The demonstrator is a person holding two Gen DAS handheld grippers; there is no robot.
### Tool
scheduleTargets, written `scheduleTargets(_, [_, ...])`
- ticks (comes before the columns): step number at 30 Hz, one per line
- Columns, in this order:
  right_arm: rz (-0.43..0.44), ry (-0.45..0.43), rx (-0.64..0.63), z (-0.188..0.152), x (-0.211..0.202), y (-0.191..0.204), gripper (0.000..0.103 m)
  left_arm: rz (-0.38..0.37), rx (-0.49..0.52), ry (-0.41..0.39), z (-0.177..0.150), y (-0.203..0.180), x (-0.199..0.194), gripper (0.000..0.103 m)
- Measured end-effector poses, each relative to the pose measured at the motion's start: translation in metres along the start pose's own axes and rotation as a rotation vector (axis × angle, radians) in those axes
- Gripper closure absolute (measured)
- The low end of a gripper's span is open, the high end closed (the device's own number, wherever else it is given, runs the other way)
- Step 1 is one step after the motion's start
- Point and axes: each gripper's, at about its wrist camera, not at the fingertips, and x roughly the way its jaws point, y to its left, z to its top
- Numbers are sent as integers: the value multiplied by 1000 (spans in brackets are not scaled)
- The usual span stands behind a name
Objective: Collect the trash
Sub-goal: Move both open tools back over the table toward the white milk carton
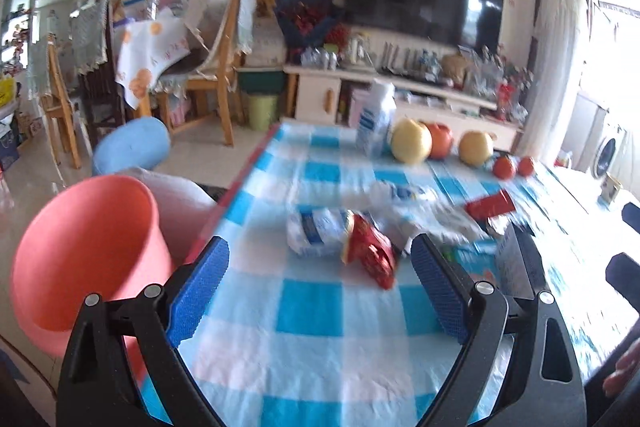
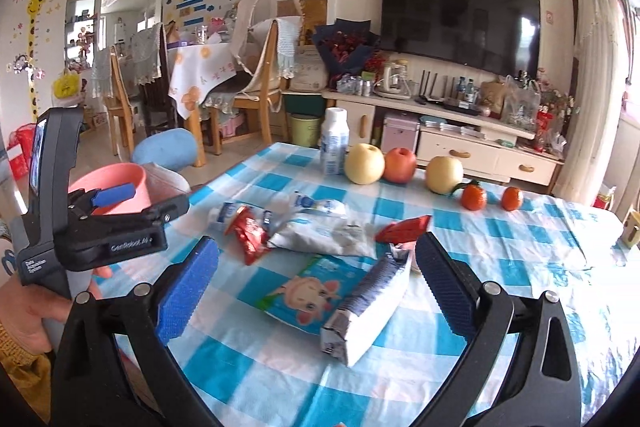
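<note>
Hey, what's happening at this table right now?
A person is clearing trash off a checked tablecloth with a gripper in each hand. Both the left gripper and the right gripper are open and empty. Wrappers, a red packet and a crushed carton lie on the cloth; a pink bin waits beside the table.

You see a blue-and-white checked cloth (image 2: 280, 367), a pink bin (image 1: 88, 247) lower left, and red wrappers (image 2: 250, 233).
</note>
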Motion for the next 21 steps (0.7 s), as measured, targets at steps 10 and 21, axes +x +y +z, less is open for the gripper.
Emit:
scheduleTargets(10, [-80,44,-16,-13,-2,-30,4,-23,77,60,-20,-34,3,12])
scheduleTargets(21, [-163,34,41,-14,-5,-70,4,-107,142,94,-31,-66,-2,11])
